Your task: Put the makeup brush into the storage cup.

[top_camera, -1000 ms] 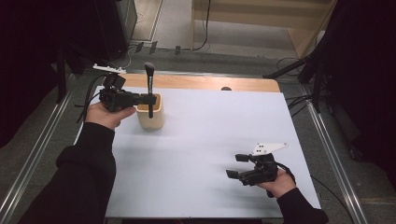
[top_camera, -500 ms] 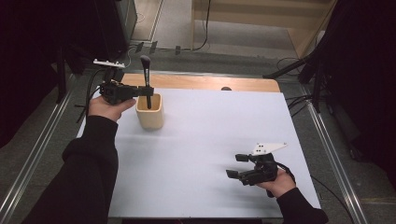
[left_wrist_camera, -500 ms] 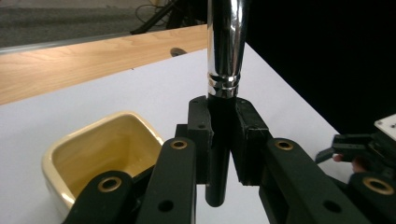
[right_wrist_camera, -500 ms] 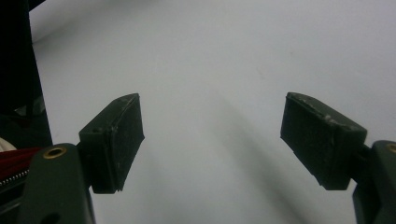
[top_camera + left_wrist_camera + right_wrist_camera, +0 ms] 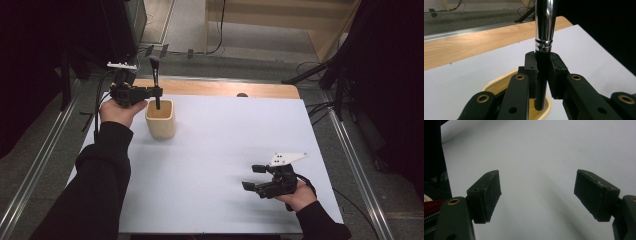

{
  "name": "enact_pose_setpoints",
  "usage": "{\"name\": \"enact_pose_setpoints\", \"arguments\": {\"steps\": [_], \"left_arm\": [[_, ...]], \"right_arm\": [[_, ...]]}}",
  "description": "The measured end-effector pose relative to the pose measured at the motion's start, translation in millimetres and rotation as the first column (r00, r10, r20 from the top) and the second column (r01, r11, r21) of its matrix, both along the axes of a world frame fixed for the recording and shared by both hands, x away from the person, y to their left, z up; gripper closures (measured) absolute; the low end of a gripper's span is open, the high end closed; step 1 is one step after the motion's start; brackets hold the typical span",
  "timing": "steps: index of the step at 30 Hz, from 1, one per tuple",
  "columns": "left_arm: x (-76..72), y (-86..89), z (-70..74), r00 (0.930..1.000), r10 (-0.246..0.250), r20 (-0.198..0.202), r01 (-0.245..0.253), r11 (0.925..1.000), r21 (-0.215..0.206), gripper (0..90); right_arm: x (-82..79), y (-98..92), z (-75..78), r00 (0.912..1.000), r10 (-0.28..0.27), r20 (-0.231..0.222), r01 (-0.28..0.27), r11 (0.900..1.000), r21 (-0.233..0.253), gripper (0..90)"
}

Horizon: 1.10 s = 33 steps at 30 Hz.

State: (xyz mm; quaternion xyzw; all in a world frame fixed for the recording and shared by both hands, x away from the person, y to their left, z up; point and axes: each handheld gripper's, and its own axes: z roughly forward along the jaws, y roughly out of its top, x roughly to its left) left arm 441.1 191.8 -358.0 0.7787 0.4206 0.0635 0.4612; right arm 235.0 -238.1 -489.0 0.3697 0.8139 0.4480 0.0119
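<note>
Brush held upright over cup, upper left of frame.
Left gripper (image 5: 156, 91) pinches the black handle of a brush (image 5: 155, 75), chrome ferrule above the jaws, lower tip just inside the tan cup (image 5: 161, 122) on the white surface (image 5: 220, 145). Right gripper (image 5: 254, 176), lower right, spread wide, holding nothing.

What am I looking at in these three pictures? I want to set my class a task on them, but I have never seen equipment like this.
A person sits at a white table holding a hand-operated gripper in each hand. The high view looks down from above; each gripper view comes from a camera riding on that gripper. The left gripper is shut on the black handle of a make-up brush, held upright with its lower end in a beige cup. The right gripper rests near the table's front edge, open and holding nothing.
</note>
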Motion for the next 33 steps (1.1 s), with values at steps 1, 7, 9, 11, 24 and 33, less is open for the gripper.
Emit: {"name": "enact_pose_setpoints", "arguments": {"steps": [1,7,9,11,24,33], "left_arm": [[0.8,-0.7,-1.3,1.0000,-0.003,0.001,0.003,1.0000,0.000,80.0],[2.3,-6.0,-10.9,0.9999,-0.011,0.004,0.011,0.9999,0.012,79.9],[2.1,-7.1,-15.2,0.9998,-0.021,0.004,0.021,0.9996,0.019,79.9],[-0.4,-8.2,-18.4,0.9998,-0.008,0.021,0.008,0.9997,0.025,79.9],[-6.9,-3.4,-36.1,0.9995,0.024,0.022,-0.024,0.9994,0.025,79.9],[-9.6,-2.3,-48.2,0.9994,0.031,0.017,-0.031,0.9981,0.054,79.8]], "right_arm": [[0.1,-0.1,-0.1,1.0000,0.000,0.001,0.000,1.000,-0.001,22.8],[0.9,0.1,-0.3,1.0000,-0.004,0.000,0.004,1.000,0.000,22.8],[0.1,0.2,0.3,1.0000,-0.003,0.000,0.003,1.000,0.002,22.9],[-0.5,0.2,0.9,1.0000,-0.001,0.004,0.001,1.000,0.002,23.0],[0.4,-0.3,1.7,0.9999,0.004,0.011,-0.004,1.000,0.005,23.7],[0.0,0.1,2.4,1.0000,0.006,0.004,-0.006,1.000,-0.002,23.8]]}}
